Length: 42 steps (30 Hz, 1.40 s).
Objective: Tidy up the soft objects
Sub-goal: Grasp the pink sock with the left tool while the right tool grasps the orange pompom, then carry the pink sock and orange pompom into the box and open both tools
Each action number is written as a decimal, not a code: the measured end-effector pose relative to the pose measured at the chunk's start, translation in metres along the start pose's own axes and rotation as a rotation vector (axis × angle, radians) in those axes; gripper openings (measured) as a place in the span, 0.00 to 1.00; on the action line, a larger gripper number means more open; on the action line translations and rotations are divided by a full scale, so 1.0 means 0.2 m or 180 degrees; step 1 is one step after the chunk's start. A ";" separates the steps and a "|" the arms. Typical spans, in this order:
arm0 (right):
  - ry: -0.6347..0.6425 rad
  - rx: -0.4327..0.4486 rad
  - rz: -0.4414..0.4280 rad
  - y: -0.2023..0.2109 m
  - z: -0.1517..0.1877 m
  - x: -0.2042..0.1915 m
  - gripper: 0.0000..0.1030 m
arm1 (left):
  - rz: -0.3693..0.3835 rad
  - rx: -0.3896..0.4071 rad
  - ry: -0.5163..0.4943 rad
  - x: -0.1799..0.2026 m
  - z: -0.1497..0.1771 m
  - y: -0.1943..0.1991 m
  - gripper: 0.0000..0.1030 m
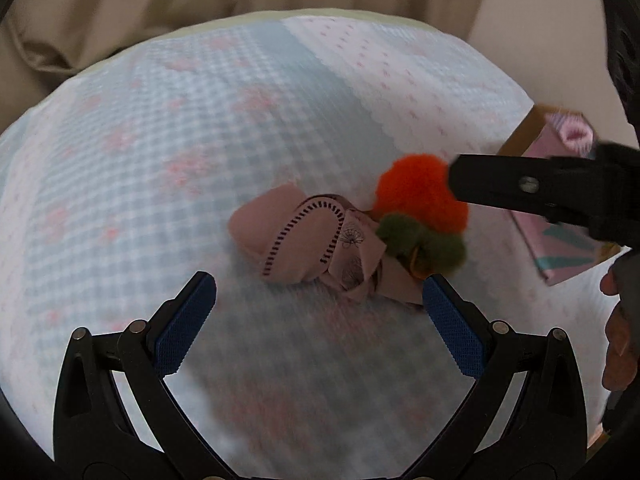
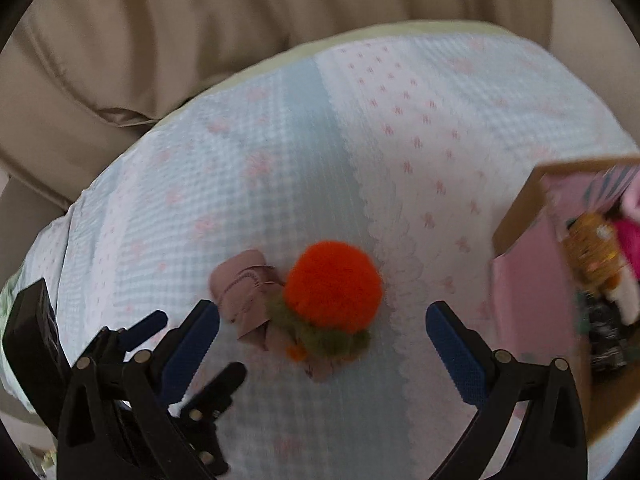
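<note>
An orange plush ball with a green fuzzy collar (image 1: 420, 204) lies on a blue-and-white checked bedspread (image 1: 200, 128), resting against a crumpled pink cloth with dark stitching (image 1: 304, 240). My left gripper (image 1: 318, 320) is open just in front of the cloth, with nothing between its fingers. My right gripper (image 2: 322, 342) is open and hovers over the orange plush (image 2: 334, 284) and the pink cloth (image 2: 240, 292). One right finger (image 1: 520, 188) reaches in from the right beside the plush in the left wrist view.
A cardboard box with a pink lining (image 2: 532, 280) stands at the right on the bed and holds several soft items (image 2: 596, 256). It also shows in the left wrist view (image 1: 536, 224). A beige padded headboard (image 2: 240, 40) runs along the back.
</note>
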State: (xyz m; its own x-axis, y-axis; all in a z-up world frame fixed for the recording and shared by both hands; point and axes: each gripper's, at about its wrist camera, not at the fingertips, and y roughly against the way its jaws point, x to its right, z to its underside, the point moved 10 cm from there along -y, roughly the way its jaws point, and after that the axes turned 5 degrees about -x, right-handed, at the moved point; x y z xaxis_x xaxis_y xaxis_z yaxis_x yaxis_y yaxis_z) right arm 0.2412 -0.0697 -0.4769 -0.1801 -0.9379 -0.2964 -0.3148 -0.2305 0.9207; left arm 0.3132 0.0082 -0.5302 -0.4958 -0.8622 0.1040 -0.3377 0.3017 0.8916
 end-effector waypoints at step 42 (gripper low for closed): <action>0.0075 0.0394 -0.0246 0.25 -0.16 -0.07 0.36 | -0.0113 0.0340 0.0025 0.12 -0.23 0.46 0.27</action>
State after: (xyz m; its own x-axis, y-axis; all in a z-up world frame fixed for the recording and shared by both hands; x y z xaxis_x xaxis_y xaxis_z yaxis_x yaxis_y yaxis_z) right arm 0.2573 -0.0769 -0.4183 -0.1294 -0.9248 -0.3577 -0.4396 -0.2698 0.8567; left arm 0.3065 -0.0032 -0.4250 -0.4757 -0.8762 0.0771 -0.4385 0.3122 0.8427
